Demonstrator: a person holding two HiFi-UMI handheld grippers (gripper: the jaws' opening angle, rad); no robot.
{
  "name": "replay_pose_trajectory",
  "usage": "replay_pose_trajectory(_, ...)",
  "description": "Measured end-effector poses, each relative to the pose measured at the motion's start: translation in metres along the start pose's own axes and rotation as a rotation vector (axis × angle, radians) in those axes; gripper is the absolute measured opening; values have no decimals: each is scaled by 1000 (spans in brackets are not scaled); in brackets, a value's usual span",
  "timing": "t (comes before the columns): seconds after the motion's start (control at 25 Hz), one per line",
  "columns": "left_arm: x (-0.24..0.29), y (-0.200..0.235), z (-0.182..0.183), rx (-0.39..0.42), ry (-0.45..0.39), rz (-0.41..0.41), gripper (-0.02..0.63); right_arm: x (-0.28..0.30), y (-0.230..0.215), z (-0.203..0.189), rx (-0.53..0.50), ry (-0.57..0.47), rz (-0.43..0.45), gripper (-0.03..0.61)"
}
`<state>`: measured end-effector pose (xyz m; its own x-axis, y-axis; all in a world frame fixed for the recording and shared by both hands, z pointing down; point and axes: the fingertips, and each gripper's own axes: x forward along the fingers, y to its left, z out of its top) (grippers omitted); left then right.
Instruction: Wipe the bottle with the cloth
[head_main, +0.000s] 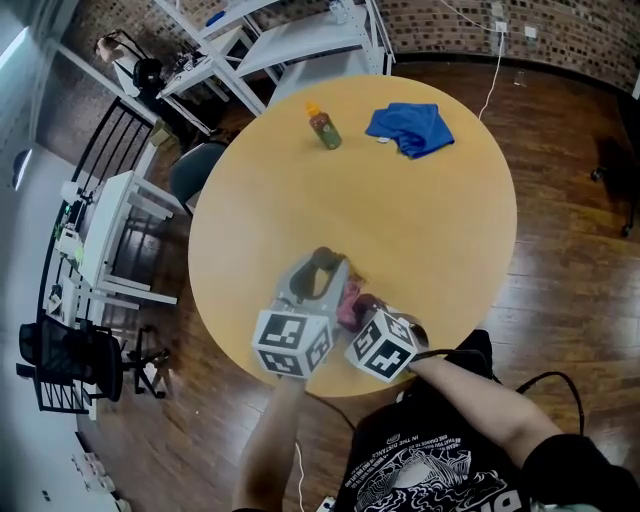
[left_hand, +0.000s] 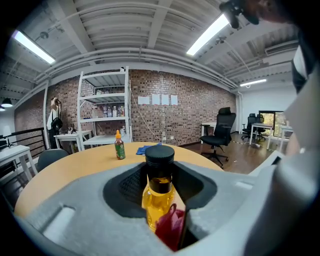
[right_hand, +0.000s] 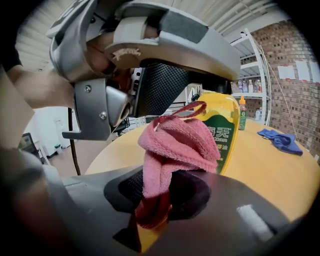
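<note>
A yellow oil bottle (left_hand: 158, 192) with a black cap (left_hand: 160, 159) stands upright between the jaws of my left gripper (left_hand: 159, 187), which is shut on it near the front edge of the round wooden table (head_main: 440, 230). My right gripper (right_hand: 157, 192) is shut on a pink cloth (right_hand: 175, 142). The cloth bunches up against the labelled side of the oil bottle (right_hand: 226, 132). In the head view the left gripper (head_main: 318, 275) and right gripper (head_main: 365, 305) sit close together, with the pink cloth (head_main: 350, 300) between them.
A small green sauce bottle (head_main: 323, 127) with an orange cap and a blue cloth (head_main: 410, 128) lie at the table's far side. White shelving (head_main: 300, 40) stands beyond the table, a grey chair (head_main: 195, 170) to the left, and a black office chair (left_hand: 220, 132) further off.
</note>
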<state>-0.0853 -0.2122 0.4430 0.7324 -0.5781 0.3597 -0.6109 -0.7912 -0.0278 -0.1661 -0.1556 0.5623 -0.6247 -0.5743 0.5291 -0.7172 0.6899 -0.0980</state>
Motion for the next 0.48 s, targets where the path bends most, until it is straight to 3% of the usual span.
replay_pose_trajectory(0.28, 8, -1, -2, -1, 4, -5, 160, -16, -4, -9, -50, 5, 63, 104)
replay_pose_trajectory(0.48, 2, -2, -3, -2, -19, 0, 160, -61, -30, -7, 19, -54, 36, 104)
